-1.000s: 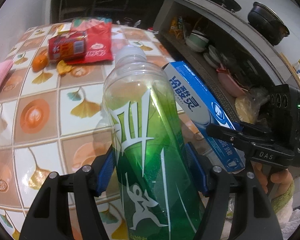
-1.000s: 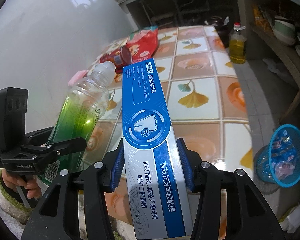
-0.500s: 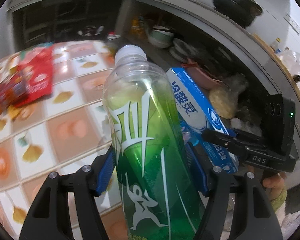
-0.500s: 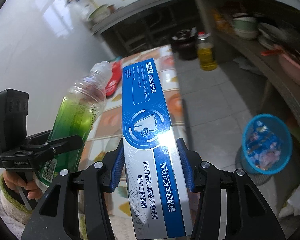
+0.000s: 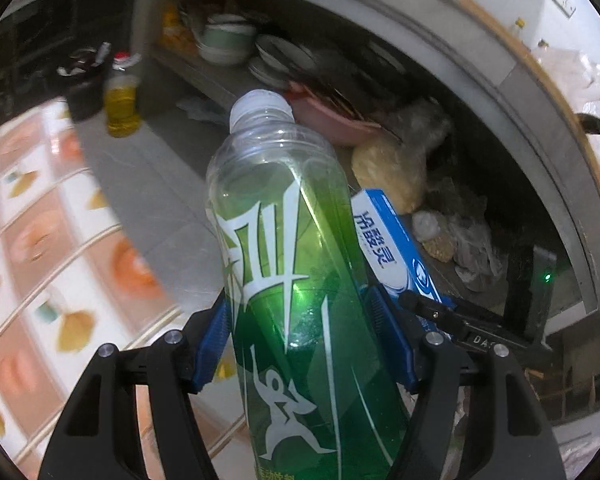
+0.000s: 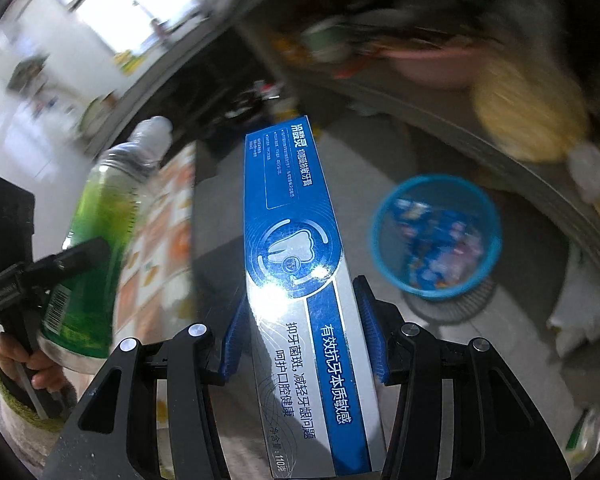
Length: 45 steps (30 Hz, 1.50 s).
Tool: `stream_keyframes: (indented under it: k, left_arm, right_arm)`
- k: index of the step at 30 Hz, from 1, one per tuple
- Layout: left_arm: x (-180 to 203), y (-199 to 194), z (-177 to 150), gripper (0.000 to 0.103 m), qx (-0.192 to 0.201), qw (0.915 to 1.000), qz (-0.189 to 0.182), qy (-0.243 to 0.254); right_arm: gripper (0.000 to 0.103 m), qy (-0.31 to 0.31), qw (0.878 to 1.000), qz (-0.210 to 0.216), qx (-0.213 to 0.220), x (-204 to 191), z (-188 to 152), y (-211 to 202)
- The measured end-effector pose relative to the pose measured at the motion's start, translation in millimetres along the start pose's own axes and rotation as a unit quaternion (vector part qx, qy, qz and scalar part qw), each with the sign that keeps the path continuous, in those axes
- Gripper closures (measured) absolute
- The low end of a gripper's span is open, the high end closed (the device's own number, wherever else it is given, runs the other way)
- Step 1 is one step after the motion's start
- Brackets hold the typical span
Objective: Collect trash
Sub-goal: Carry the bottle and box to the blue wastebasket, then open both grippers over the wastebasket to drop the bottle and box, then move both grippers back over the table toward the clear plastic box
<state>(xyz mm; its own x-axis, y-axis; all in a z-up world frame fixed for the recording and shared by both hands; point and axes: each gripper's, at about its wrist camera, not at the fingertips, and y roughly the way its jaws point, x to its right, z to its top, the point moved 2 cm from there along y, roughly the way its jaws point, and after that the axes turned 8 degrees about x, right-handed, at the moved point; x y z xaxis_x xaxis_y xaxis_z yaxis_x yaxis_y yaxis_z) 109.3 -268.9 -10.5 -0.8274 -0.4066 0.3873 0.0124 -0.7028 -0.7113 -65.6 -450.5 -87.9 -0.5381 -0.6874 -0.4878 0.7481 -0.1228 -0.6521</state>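
My left gripper (image 5: pixel 306 340) is shut on a clear plastic bottle with a green label (image 5: pixel 288 264), held upright off the table. It also shows at the left of the right wrist view (image 6: pixel 100 216). My right gripper (image 6: pixel 300 336) is shut on a blue and white toothpaste box (image 6: pixel 296 264), whose end shows right of the bottle in the left wrist view (image 5: pixel 388 248). A blue waste basket (image 6: pixel 384 256) with wrappers inside stands on the floor, ahead and right of the box.
The tiled table (image 5: pixel 32 248) lies to the left, its edge (image 6: pixel 156 240) beside the bottle. A yellow oil bottle (image 5: pixel 121 110) stands on the grey floor. A low shelf (image 5: pixel 228 84) holds bowls, a pink basin (image 5: pixel 332 120) and bags.
Both grippers have swung right, away from the table and toward the floor and shelf. The basket has come nearer the centre of the right wrist view. Both holds are unchanged.
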Motion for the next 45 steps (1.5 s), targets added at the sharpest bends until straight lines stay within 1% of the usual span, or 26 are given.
stream_keyframes:
  k: [3, 5, 7, 10, 15, 17, 18, 20, 21, 22, 23, 24, 25, 27, 29, 32, 34, 37, 40, 43, 45]
  left_arm:
    - [3.8, 31.4, 8.9, 0.037, -0.031, 0.9995, -0.011, 0.002]
    - [6.3, 62.1, 14.0, 0.038, -0.062, 0.9979, -0.018, -0.005]
    - [7.1, 90.0, 17.1, 0.037, -0.090, 0.9955, -0.027, -0.013]
    - [3.7, 138.6, 18.4, 0.037, -0.139, 0.9893, -0.031, -0.032]
    - [-3.5, 228.3, 17.6, 0.037, -0.212, 0.9759, -0.007, -0.050]
    - [-6.0, 259.5, 17.2, 0.038, -0.230, 0.9713, 0.006, -0.058]
    - [-4.7, 270.5, 17.2, 0.038, -0.235, 0.9701, 0.011, -0.061]
    - [-8.1, 299.1, 20.6, 0.038, -0.244, 0.9670, 0.017, -0.073]
    - [-9.5, 309.1, 23.3, 0.037, -0.241, 0.9670, 0.020, -0.079]
    - [-12.7, 315.6, 26.9, 0.036, -0.236, 0.9679, 0.025, -0.084]
    - [-14.5, 319.0, 30.0, 0.032, -0.227, 0.9697, 0.028, -0.087]
    - [-16.3, 320.8, 34.0, 0.030, -0.215, 0.9721, 0.031, -0.089]
    - [-14.7, 322.6, 38.9, 0.028, -0.206, 0.9737, 0.036, -0.090]
    - [-18.9, 320.5, 46.5, 0.028, -0.194, 0.9754, 0.039, -0.098]
    - [-21.6, 307.0, 53.2, 0.028, -0.180, 0.9777, 0.033, -0.103]
    - [-18.5, 279.9, 59.6, 0.028, -0.157, 0.9830, 0.033, -0.090]
    - [-14.7, 254.9, 65.2, 0.028, -0.137, 0.9874, 0.030, -0.074]
    - [-9.5, 217.9, 66.1, 0.028, -0.115, 0.9913, 0.021, -0.061]
    - [-5.2, 171.1, 61.0, 0.027, -0.094, 0.9940, -0.002, -0.055]
    - [-3.3, 121.8, 54.5, 0.024, -0.060, 0.9967, -0.012, -0.053]
    - [-4.9, 81.5, 46.4, 0.023, -0.028, 0.9978, -0.021, -0.057]
  right_arm:
    - [0.056, 0.040, 0.999, -0.024, -0.008, 36.7, -1.6, 8.8]
    - [0.056, 0.062, 0.997, -0.031, -0.016, 53.7, -4.3, 15.7]
    - [0.056, 0.078, 0.996, -0.036, -0.024, 65.2, -5.3, 26.4]
    - [0.056, 0.101, 0.993, -0.041, -0.042, 85.5, -8.8, 43.7]
    - [0.056, 0.136, 0.986, -0.055, -0.075, 111.9, -7.2, 91.5]
    - [0.056, 0.146, 0.983, -0.067, -0.085, 119.7, -5.2, 107.6]
    - [0.056, 0.151, 0.981, -0.078, -0.089, 124.8, -2.3, 120.9]
    - [0.054, 0.163, 0.977, -0.096, -0.094, 134.0, 3.3, 134.0]
    - [0.054, 0.172, 0.975, -0.104, -0.092, 139.3, 8.0, 144.8]
    - [0.050, 0.177, 0.974, -0.108, -0.087, 143.1, 11.3, 148.2]
    - [0.042, 0.181, 0.974, -0.110, -0.076, 145.6, 15.5, 152.8]
    - [0.039, 0.180, 0.975, -0.109, -0.068, 146.5, 18.3, 155.3]
    - [0.036, 0.176, 0.976, -0.111, -0.057, 146.6, 21.7, 157.1]
    - [0.035, 0.174, 0.976, -0.119, -0.048, 145.5, 22.1, 154.2]
    - [0.035, 0.172, 0.977, -0.117, -0.038, 140.5, 19.6, 143.7]
    - [0.035, 0.157, 0.980, -0.121, -0.025, 133.7, 13.6, 123.4]
    - [0.035, 0.154, 0.981, -0.116, -0.015, 131.4, 6.9, 108.5]
    - [0.035, 0.140, 0.983, -0.115, -0.007, 121.2, -5.2, 85.1]
    - [0.035, 0.117, 0.987, -0.110, -0.006, 100.9, -18.2, 63.9]
    - [0.034, 0.089, 0.991, -0.105, -0.001, 78.4, -26.0, 44.0]
    - [0.034, 0.067, 0.993, -0.096, 0.009, 60.4, -27.1, 28.1]
